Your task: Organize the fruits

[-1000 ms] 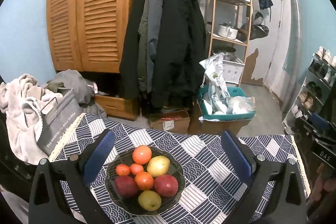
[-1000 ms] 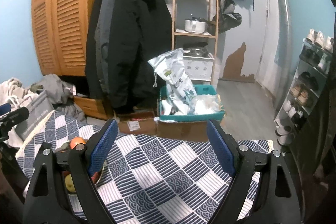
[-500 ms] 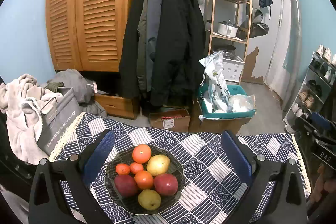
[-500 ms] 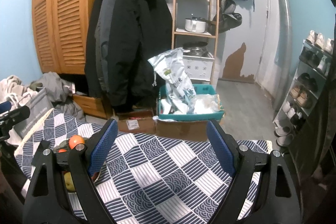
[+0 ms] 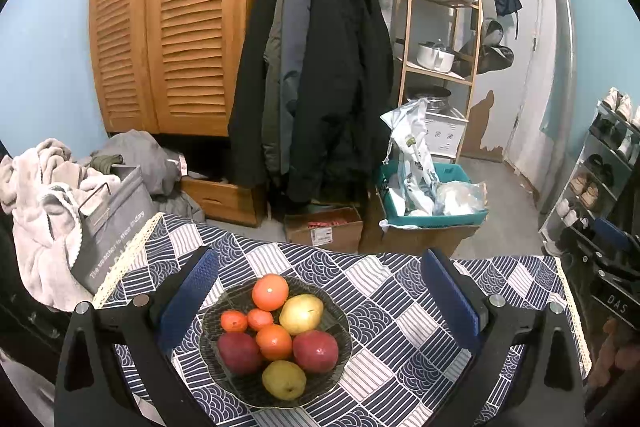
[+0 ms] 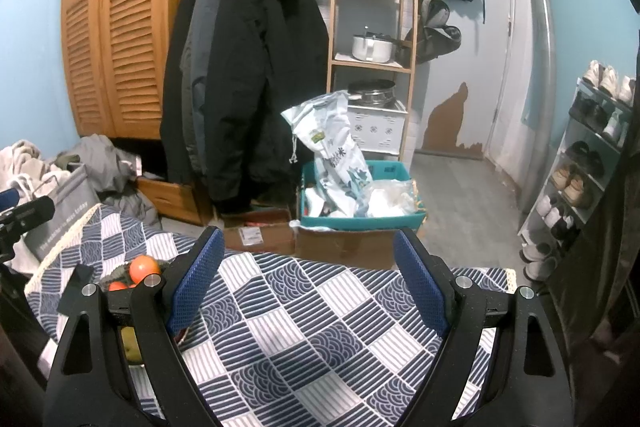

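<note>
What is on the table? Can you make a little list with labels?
table cover: blue and white patterned tablecloth
dish: dark bowl, left part of table
fruit in bowl: two big oranges, two small oranges, two red fruits, two yellow fruits
top orange: at the far rim
left gripper: open, empty
right gripper: open, empty

On my left feed I see the tablecloth (image 5: pixel 392 311) checked in navy and white, some squares striped, others filled with wave scales, and a cream lace edge at its left. The dark bowl (image 5: pixel 340 323) at lower centre holds three orange fruits and a smaller pair of the same colour, two deep red ones and two yellow ones. Both grippers show blue textured pads on black frames. At upper left the louvred wardrobe (image 5: pixel 168 27) is warm orange wood against a pale blue wall. The coats (image 5: pixel 332 75) are black and grey. The crate (image 6: pixel 360 219) at centre of my right feed is teal.
</note>
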Available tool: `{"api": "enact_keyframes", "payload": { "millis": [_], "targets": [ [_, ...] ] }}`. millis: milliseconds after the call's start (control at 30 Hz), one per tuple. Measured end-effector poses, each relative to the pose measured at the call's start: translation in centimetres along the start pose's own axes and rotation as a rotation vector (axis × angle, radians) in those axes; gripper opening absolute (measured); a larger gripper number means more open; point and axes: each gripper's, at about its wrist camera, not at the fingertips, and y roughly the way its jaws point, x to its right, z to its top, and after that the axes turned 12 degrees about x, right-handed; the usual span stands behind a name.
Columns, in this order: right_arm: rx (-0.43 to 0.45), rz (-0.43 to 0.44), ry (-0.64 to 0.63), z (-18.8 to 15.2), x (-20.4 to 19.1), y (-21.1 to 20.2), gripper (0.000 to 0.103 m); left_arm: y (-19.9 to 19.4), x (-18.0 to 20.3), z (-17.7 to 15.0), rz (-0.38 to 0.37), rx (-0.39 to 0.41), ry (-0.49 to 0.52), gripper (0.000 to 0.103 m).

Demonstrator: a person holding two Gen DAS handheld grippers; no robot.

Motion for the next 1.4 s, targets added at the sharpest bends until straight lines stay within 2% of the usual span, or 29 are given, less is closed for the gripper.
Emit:
{"api": "enact_keyframes", "payload": {
  "millis": [367, 733, 1400],
  "targets": [
    [-0.001, -0.001, 0.0, 0.0, 0.0, 0.0, 0.085, -0.4, 0.4, 0.1, 0.028, 0.009, 0.003, 0.102],
    [0.0, -0.001, -0.001, 0.0, 0.1, 0.0, 0.085, -0.9, 1.0, 0.3, 0.014, 0.032, 0.018, 0.102],
    [-0.001, 0.0, -0.004, 0.1, 0.1, 0.0, 0.085, -1.0, 1.1, 0.6, 0.042, 0.038, 0.037, 0.102]
  ]
}}
